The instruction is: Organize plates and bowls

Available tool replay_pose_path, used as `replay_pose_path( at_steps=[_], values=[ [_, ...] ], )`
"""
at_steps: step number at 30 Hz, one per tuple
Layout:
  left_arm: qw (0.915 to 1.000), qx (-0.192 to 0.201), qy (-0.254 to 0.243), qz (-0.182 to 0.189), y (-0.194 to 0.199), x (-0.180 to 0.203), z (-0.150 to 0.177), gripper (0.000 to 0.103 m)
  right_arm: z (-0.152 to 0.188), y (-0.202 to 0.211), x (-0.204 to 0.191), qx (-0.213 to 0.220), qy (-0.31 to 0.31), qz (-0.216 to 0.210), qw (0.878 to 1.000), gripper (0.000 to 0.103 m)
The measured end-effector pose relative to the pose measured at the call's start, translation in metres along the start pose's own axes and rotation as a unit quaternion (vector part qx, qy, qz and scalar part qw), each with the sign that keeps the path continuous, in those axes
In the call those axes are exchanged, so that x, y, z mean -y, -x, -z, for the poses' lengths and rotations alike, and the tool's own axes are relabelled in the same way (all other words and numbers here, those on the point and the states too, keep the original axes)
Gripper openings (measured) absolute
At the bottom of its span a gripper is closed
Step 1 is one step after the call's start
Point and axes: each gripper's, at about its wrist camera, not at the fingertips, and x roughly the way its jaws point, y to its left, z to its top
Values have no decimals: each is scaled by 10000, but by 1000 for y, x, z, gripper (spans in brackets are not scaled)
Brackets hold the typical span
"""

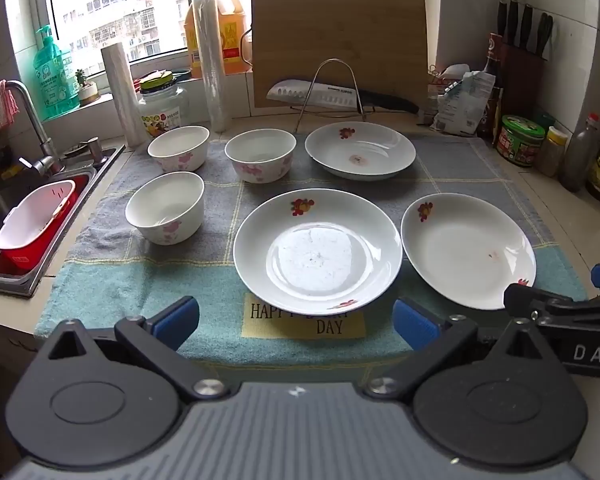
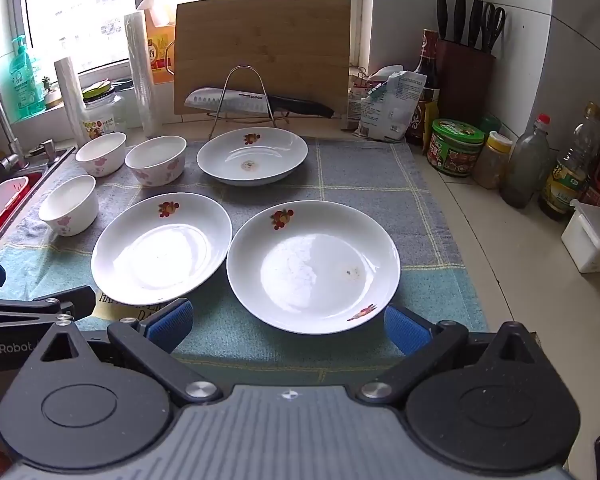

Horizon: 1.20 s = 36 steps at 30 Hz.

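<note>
In the left wrist view, the left hand-held gripper point(image 1: 296, 322) is spread wide and holds nothing; the near middle plate point(image 1: 318, 252) lies just beyond its fingertips on the towel point(image 1: 112, 280), three bowls point(image 1: 165, 208) far left.

In the right wrist view, the right hand-held gripper point(image 2: 288, 326) also gapes wide and empty, the near right plate point(image 2: 313, 267) just ahead between its fingers, a third plate point(image 2: 252, 156) farther back.

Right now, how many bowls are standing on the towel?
3. Two stand at the back left, one nearer the sink, one beside the rear plate; the third stands in front. None looks hidden.
</note>
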Motion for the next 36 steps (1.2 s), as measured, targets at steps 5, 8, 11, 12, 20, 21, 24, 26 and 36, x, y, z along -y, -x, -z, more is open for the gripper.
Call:
replay_pose_path(
  at_steps=[5,8,11,12,20,21,24,26,36],
  values=[
    [10000,40,14,-17,0,-1,4,102,1,1,1,-20,-18,16,10000,103],
    [10000,49,7,-24,1,-2,4,102,2,0,1,-29,-35,30,10000,103],
    [10000,-21,33,-35,-2,-3,4,102,-3,1,0,48,4,0,10000,103],
    [10000,-19,42,-35,-2,-4,4,102,-2,4,0,52,24,-13,10000,103],
    [9999,-65,72,-70,4,-4,-2,102,-4,6,-5,84,48,-3,10000,103],
    [9999,-65,72,-68,4,-4,-2,102,-4,6,-6,91,53,0,9999,103],
    [9999,-75,89,-64,5,-4,-2,102,-3,8,-6,115,51,-10,9999,103],
    [9999,-73,87,-61,5,-5,-2,102,-3,8,-5,118,53,-14,9999,103],
    [9998,-93,149,-74,6,-7,-3,102,-4,10,-6,142,80,-8,9999,103]
  ],
)
